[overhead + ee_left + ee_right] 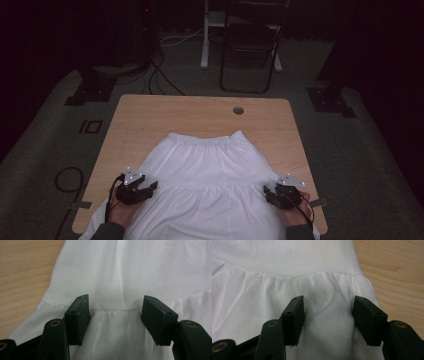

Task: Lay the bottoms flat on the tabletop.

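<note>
A white gathered skirt (207, 170) lies flat on the wooden table (150, 115), its elastic waistband toward the far side and its hem hanging over the near edge. My left gripper (145, 189) rests at the skirt's left side, by the tier seam. Its jaws stand open over the white fabric (115, 290), nothing pinched between them. My right gripper (270, 194) sits at the skirt's right side, jaws open over the gathered lower tier (324, 307), close to the fabric's edge. A hand holds each gripper from below.
A round cable hole (238, 110) marks the table's far side. Beyond the table stand a black folding chair (250, 45) and stand bases (90, 90) on the dark carpet, with cables (67, 180) on the floor at left.
</note>
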`<state>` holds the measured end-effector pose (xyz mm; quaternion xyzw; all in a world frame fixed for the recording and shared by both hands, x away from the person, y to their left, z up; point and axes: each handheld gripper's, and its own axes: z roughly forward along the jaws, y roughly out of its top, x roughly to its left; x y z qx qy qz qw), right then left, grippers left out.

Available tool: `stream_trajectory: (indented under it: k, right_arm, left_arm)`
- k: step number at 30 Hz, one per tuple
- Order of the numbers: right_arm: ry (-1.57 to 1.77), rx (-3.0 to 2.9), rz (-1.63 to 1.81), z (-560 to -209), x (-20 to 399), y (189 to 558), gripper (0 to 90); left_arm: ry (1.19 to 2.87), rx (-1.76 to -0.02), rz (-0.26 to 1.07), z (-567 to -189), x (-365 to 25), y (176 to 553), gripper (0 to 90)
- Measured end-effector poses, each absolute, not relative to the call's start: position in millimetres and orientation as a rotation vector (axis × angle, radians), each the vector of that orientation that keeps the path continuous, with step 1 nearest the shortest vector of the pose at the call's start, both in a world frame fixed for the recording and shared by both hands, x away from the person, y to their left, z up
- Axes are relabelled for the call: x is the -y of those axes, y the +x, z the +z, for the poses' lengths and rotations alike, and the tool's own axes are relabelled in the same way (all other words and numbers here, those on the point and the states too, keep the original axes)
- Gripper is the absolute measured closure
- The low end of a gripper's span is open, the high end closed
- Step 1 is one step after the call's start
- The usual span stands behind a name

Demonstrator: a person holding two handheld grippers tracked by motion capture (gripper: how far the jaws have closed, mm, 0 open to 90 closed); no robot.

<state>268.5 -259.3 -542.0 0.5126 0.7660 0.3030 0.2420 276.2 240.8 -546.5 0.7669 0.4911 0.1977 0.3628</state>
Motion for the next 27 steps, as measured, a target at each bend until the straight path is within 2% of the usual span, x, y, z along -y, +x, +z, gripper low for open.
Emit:
stream_trajectory:
  k: [6,12,15,20,27]
  right_arm:
    - [1.392,-2.099,0.827,-543,259,252,43.5]
    - [1.404,-2.132,0.792,-539,262,238,43.7]
    - [1.424,-2.144,0.78,-536,263,240,44.4]
    - [1.376,-2.078,0.839,-521,256,248,37.6]
    - [1.369,-2.14,0.758,-535,241,263,35.7]
  left_arm:
    - [2.043,-1.226,0.546,-546,-231,257,39.1]
    - [2.092,-1.213,0.524,-542,-223,244,38.9]
    - [2.085,-1.223,0.529,-540,-223,244,38.8]
    - [2.084,-1.237,0.552,-537,-219,252,38.1]
    - [2.056,-1.24,0.561,-545,-217,261,34.1]
